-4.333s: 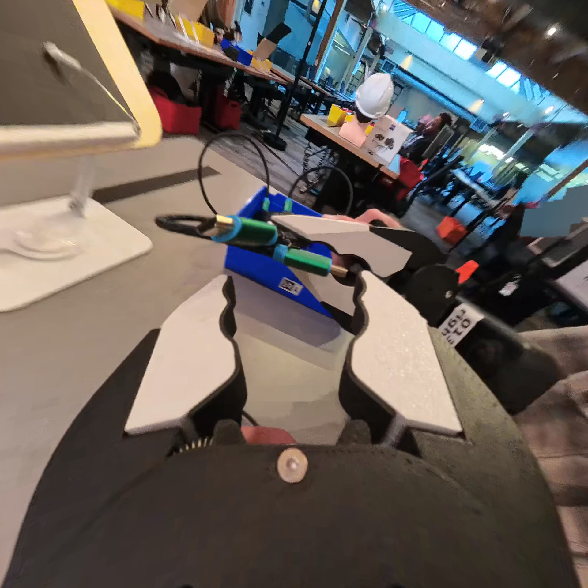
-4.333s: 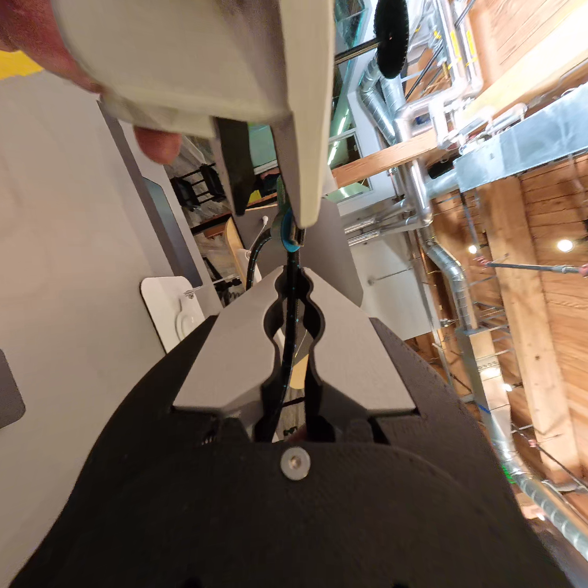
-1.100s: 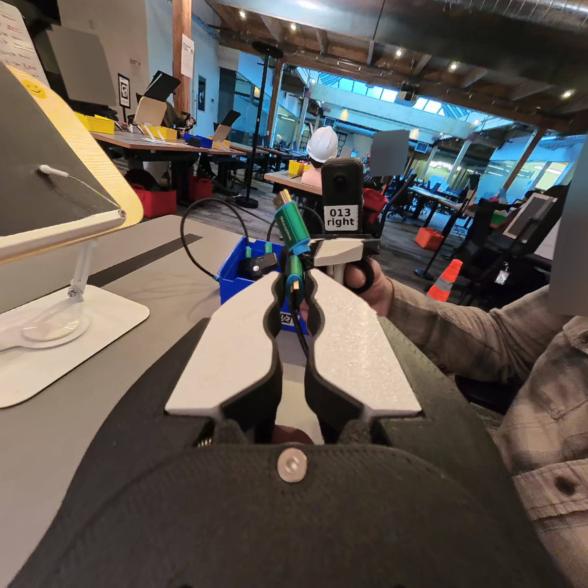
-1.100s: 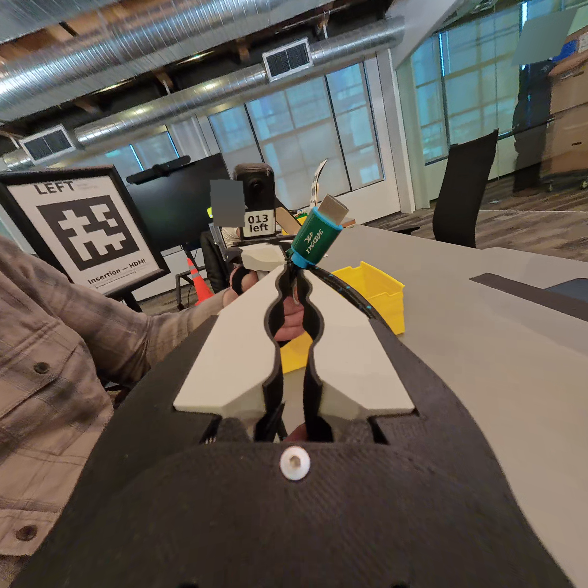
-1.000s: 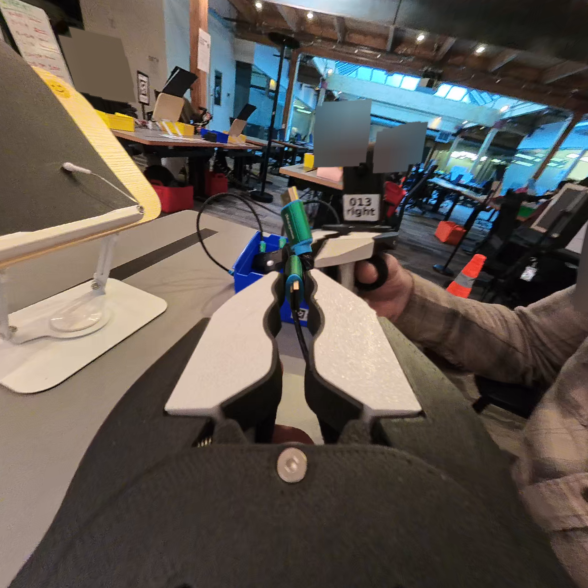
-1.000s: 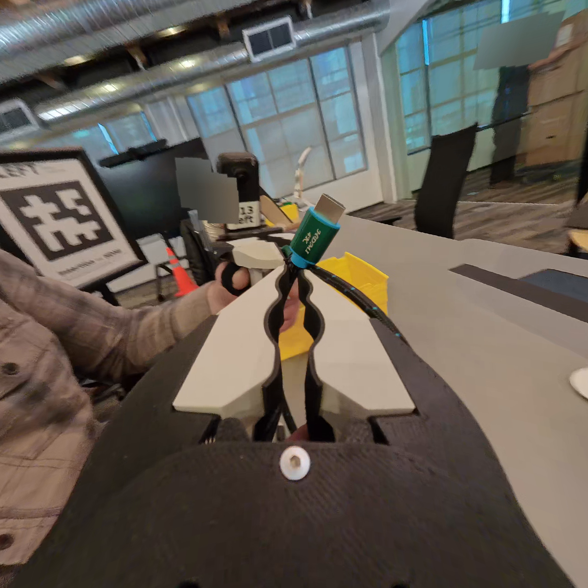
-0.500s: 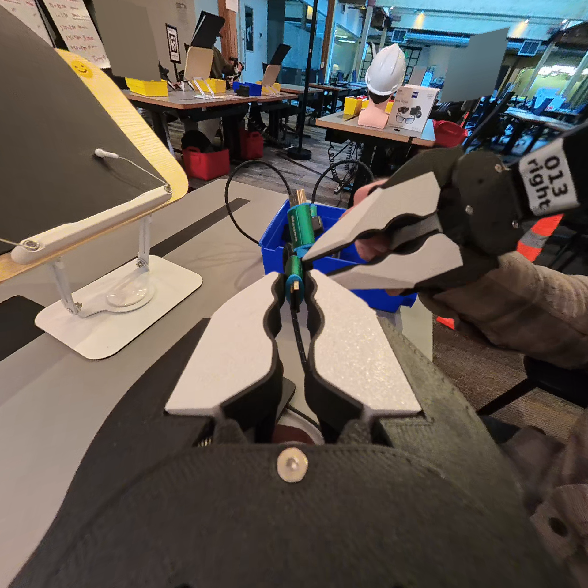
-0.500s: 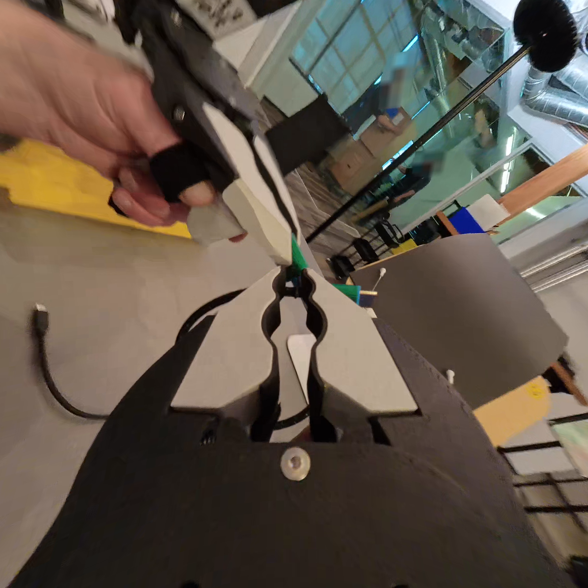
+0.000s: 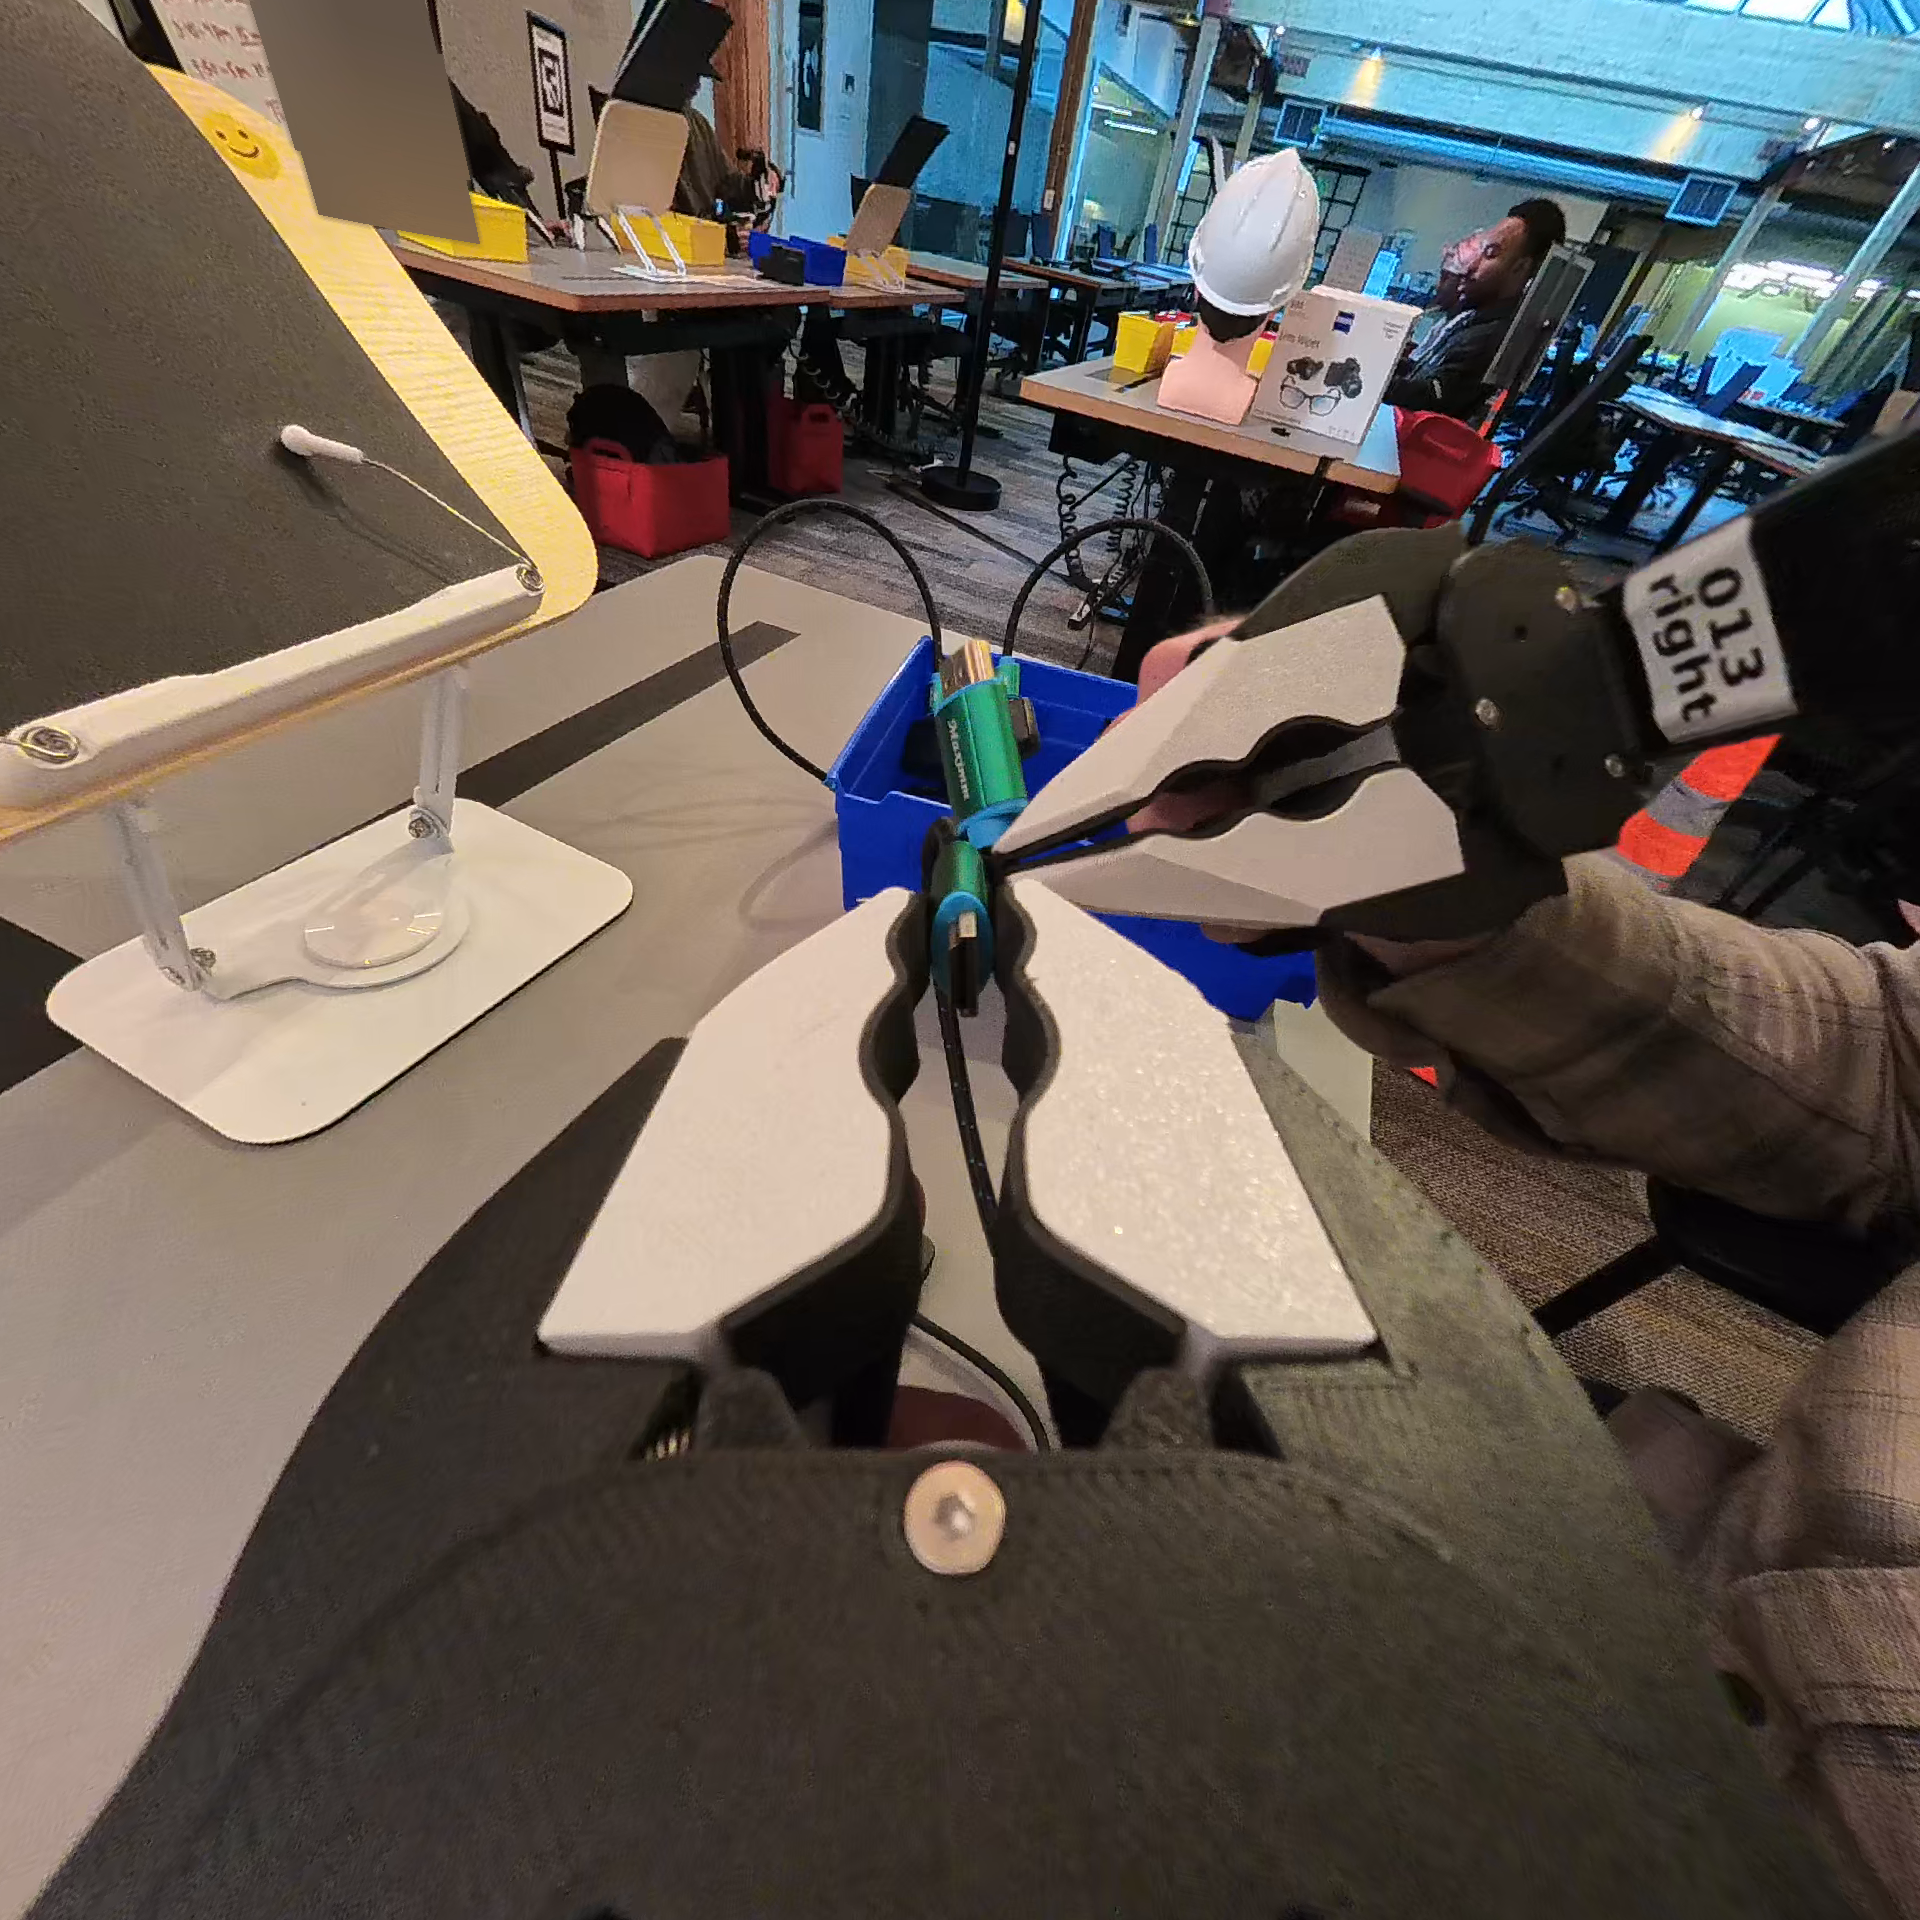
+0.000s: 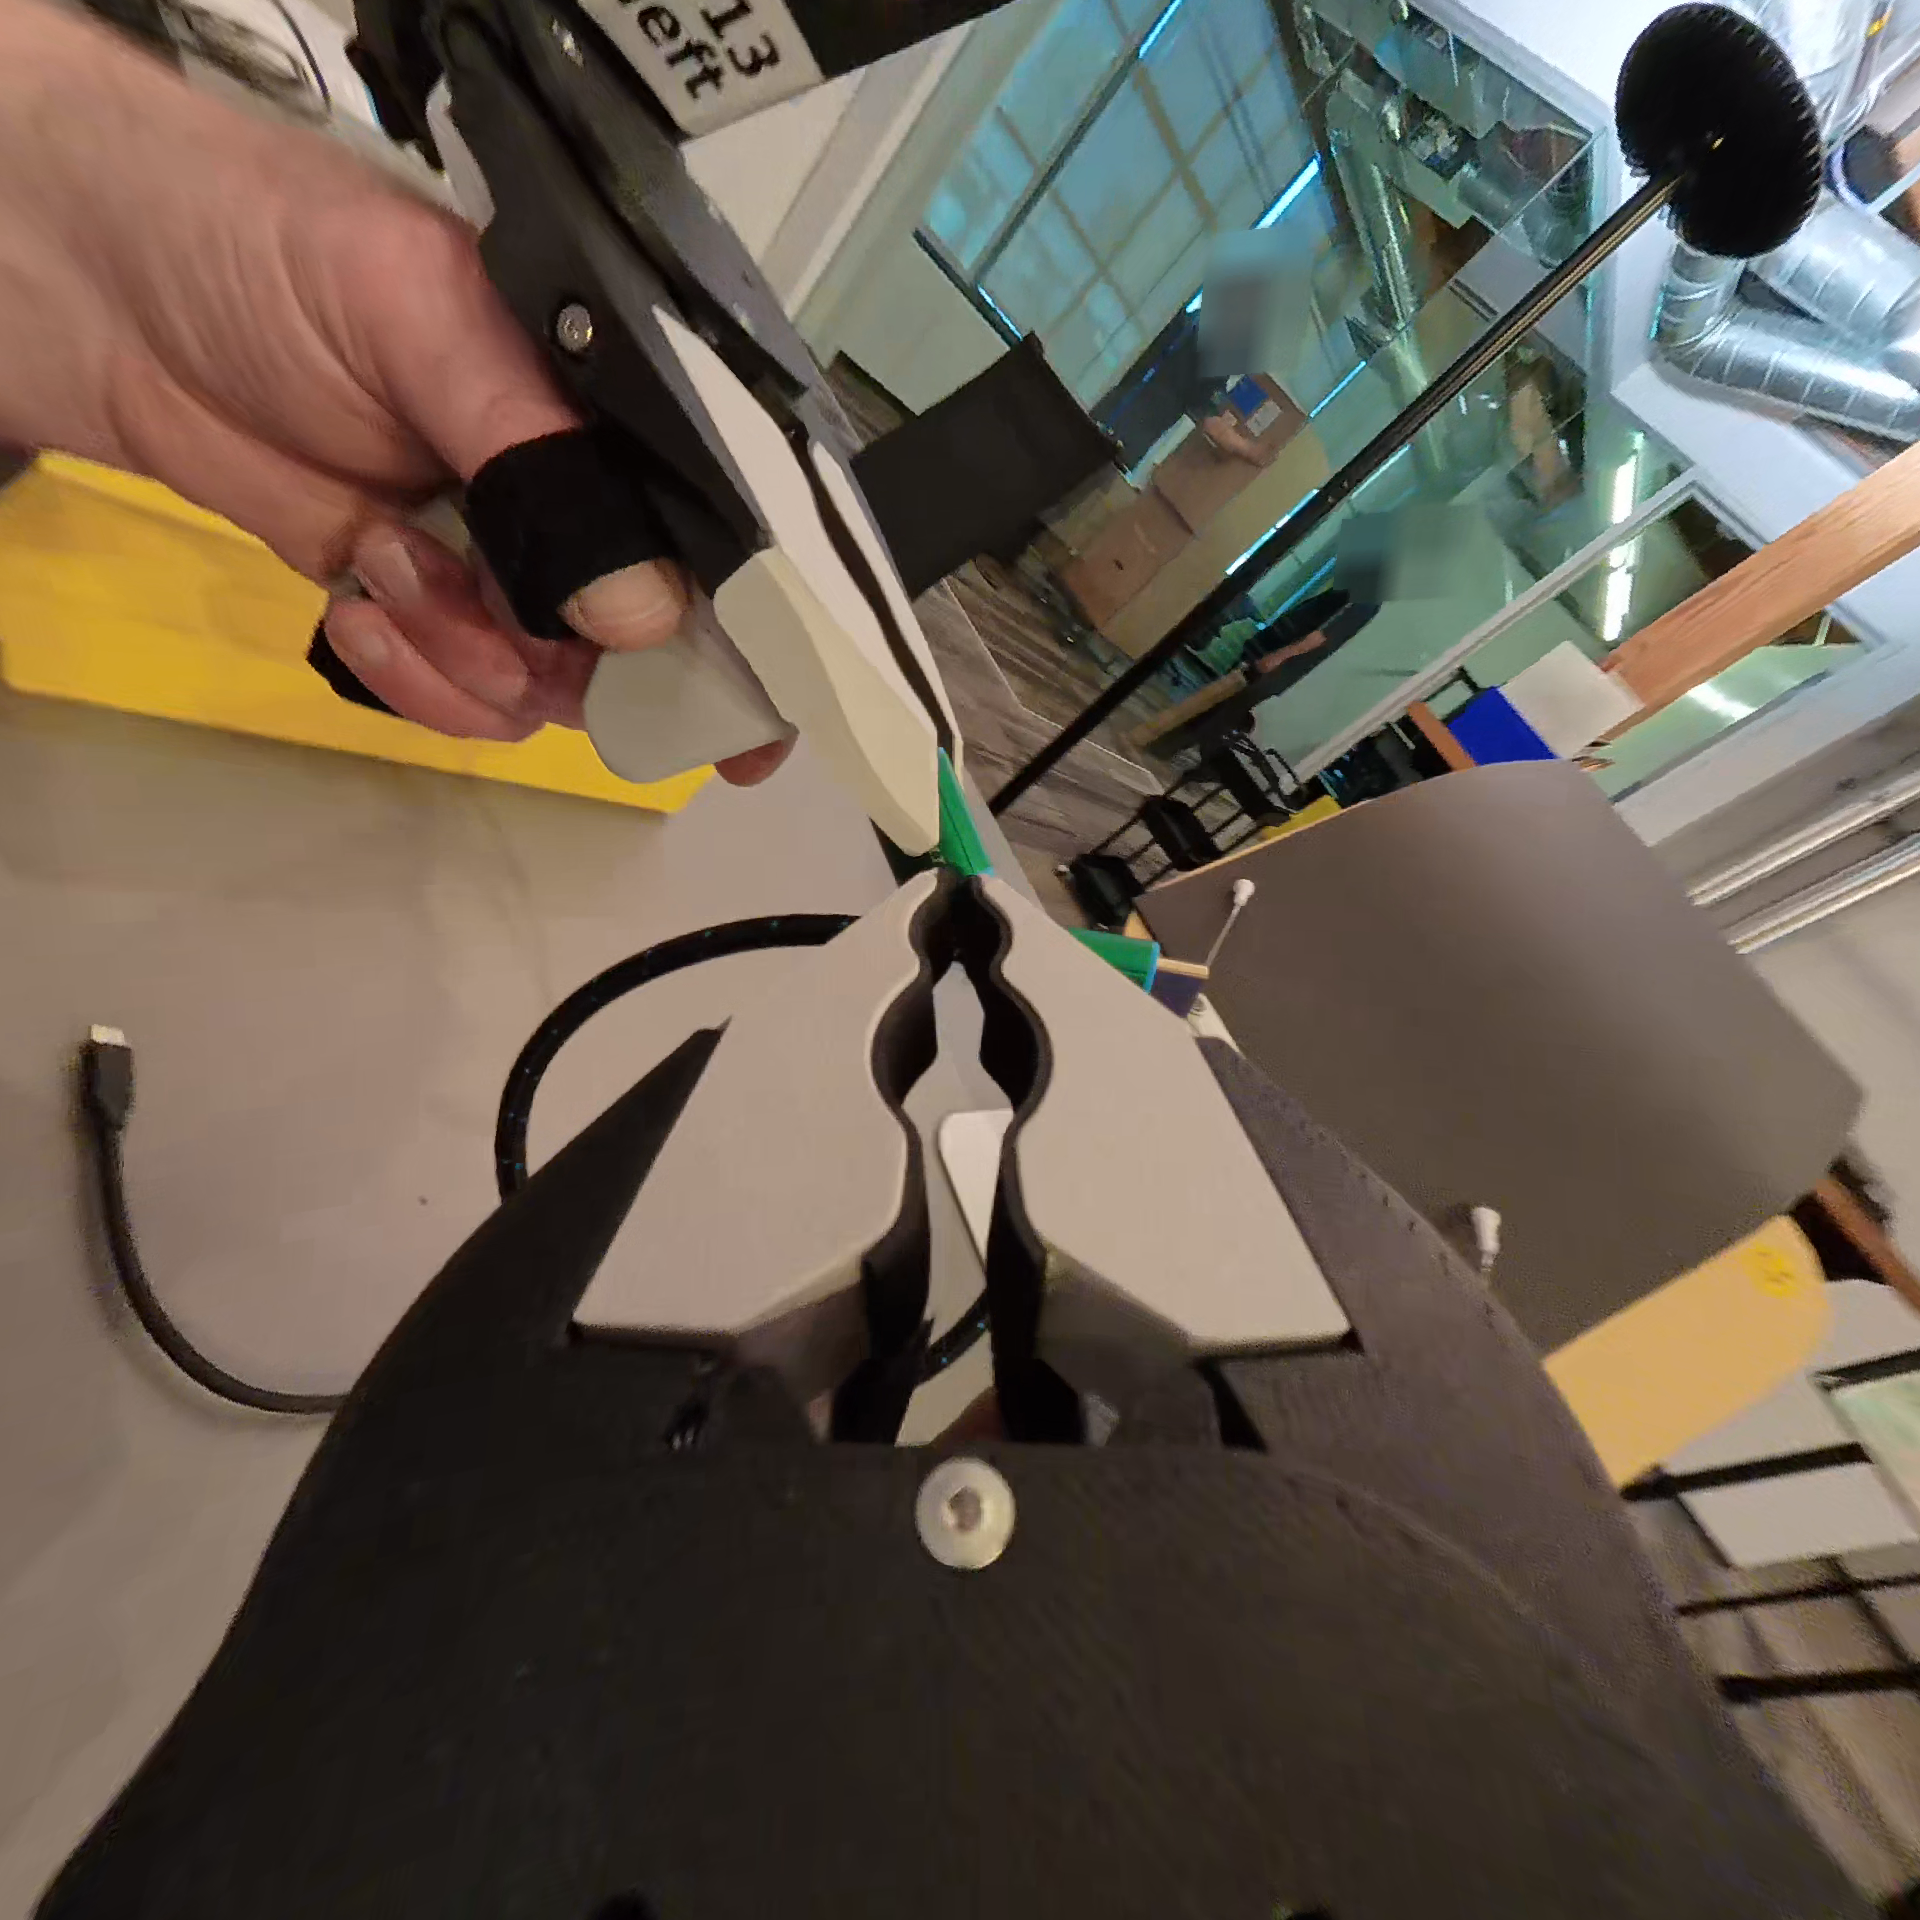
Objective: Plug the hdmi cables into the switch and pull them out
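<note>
Green plug (image 9: 961, 928) of an hdmi cable sits pinched between the tips of the left gripper (image 9: 958, 914), fingers squeezed tight on it, with its black braided cord (image 9: 964, 1112) trailing back down the gap between them. Coming in from about 3 o'clock, the right gripper (image 9: 1006, 854) has its fingers closed too, tips meeting right at a second green plug (image 9: 975, 764) that sticks up toward 12 o'clock, just above the first one. From the right wrist view you only catch a sliver of green (image 10: 958, 821) at the tips, so I can't tell exactly what it's biting. Behind the plugs at 12 o'clock there's a blue bin (image 9: 1049, 904) on the grey table (image 9: 644, 790), and at 9 o'clock a white stand (image 9: 343, 997) holding a tilted board (image 9: 208, 436). Another thin black cable (image 10: 135, 1247) lies loose on the table at 9 o'clock in the right view.
</note>
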A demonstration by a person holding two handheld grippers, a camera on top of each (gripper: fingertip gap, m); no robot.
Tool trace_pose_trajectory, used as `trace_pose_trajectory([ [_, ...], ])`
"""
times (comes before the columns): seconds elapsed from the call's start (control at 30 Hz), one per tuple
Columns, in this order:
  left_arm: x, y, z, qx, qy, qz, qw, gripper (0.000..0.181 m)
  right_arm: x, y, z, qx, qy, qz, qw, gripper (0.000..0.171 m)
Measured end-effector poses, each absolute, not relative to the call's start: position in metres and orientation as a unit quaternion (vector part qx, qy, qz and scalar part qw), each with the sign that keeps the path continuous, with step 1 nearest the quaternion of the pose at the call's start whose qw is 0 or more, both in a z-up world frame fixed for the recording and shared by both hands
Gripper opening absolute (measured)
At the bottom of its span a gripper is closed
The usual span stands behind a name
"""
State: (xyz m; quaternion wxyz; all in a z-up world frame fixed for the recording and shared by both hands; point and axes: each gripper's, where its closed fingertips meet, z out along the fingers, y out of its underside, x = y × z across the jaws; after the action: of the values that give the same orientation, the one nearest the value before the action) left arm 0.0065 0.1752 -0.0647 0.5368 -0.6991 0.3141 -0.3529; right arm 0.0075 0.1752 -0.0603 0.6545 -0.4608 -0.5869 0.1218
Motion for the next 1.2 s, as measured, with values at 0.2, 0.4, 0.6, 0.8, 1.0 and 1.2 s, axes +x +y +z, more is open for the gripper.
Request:
trace_pose_trajectory([
  [0.2,0.004,0.174,-0.06,-0.691,0.313,-0.366,0.539,0.011,0.008,0.172,-0.055,-0.482,-0.539,0.26,0.639,0.0],
  [0.4,0.003,0.172,-0.056,-0.685,0.311,-0.379,0.538,0.011,0.008,0.169,-0.051,-0.483,-0.506,0.347,0.625,0.0],
  [0.6,0.004,0.169,-0.051,-0.676,0.309,-0.394,0.541,0.011,0.009,0.164,-0.047,-0.473,-0.492,0.4,0.612,0.0],
  [0.8,0.002,0.168,-0.045,-0.664,0.295,-0.421,0.543,0.011,0.011,0.161,-0.039,-0.463,-0.446,0.493,0.586,0.0],
  [1.0,0.002,0.169,-0.046,-0.658,0.281,-0.445,0.538,0.011,0.012,0.162,-0.038,-0.458,-0.412,0.547,0.566,0.0],
  [1.2,-0.02,0.183,-0.042,-0.657,0.229,-0.455,0.556,0.011,0.012,0.154,-0.041,-0.447,-0.473,0.49,0.581,0.0],
])
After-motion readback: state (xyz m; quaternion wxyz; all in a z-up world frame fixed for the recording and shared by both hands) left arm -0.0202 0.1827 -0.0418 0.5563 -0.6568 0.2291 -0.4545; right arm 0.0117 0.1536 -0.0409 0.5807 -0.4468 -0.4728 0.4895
